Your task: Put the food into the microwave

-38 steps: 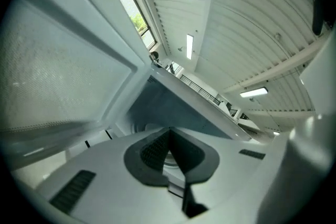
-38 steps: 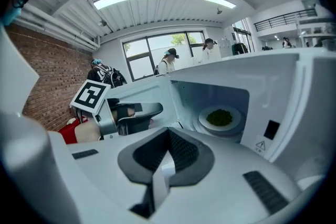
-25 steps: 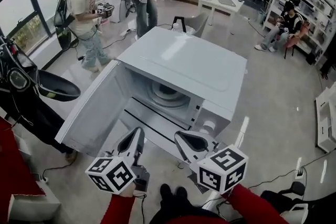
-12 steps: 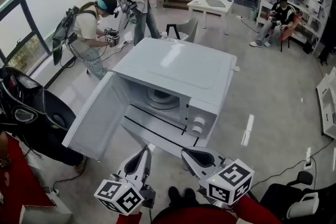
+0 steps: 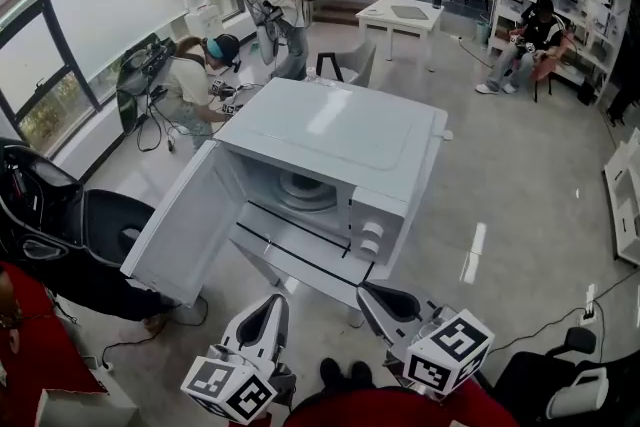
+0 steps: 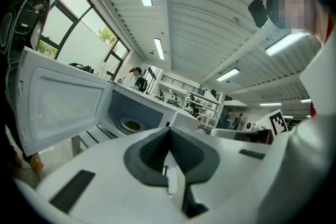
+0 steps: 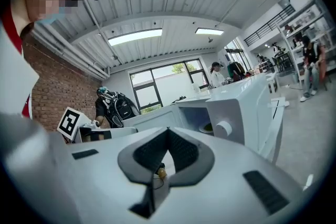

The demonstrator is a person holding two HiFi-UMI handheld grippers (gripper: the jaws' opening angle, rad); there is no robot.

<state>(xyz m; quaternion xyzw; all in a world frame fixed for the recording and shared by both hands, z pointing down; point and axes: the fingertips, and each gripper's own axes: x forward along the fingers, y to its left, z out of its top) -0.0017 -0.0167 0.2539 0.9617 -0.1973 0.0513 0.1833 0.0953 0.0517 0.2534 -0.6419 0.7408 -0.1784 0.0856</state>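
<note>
1. Left gripper (image 5: 272, 305): white two-jaw tool with a black-and-white marker cube, held low against the person's body. The dark pads are pressed together with nothing between them.

2. Right gripper (image 5: 373, 293): the same make, just beside the first. Its jaws are likewise closed and empty.

3. White low stand (image 5: 300, 260): it sits ahead of both tips and carries the oven.

4. White boxy microwave (image 5: 340, 130): the mouth faces the person. The left gripper lines up with the opening, and the right gripper lines up with the panel of two round white knobs (image 5: 370, 237). Neither tip is clearly nearer.

5. White microwave door (image 5: 190, 215): hinged on the person's left and swung fully out. Its long edge runs away from the person, forward-left of the left gripper.

6. Round glass turntable (image 5: 300, 187): it sits in the cavity.

7. Small yellow-green portion of food (image 6: 131, 125): it rests on that plate, well apart from both grippers. It is too small to make out what kind, but it appears to be already inside. The open door therefore looks like the remaining business, and the left side is the better placed for it.

8. People in the background (image 5: 210, 80): they are beyond the oven.

Change over the last second: both grippers have drawn back toward the person and sit lower in the head view. The microwave stands farther off. The nearer bystander has bent down.
</note>
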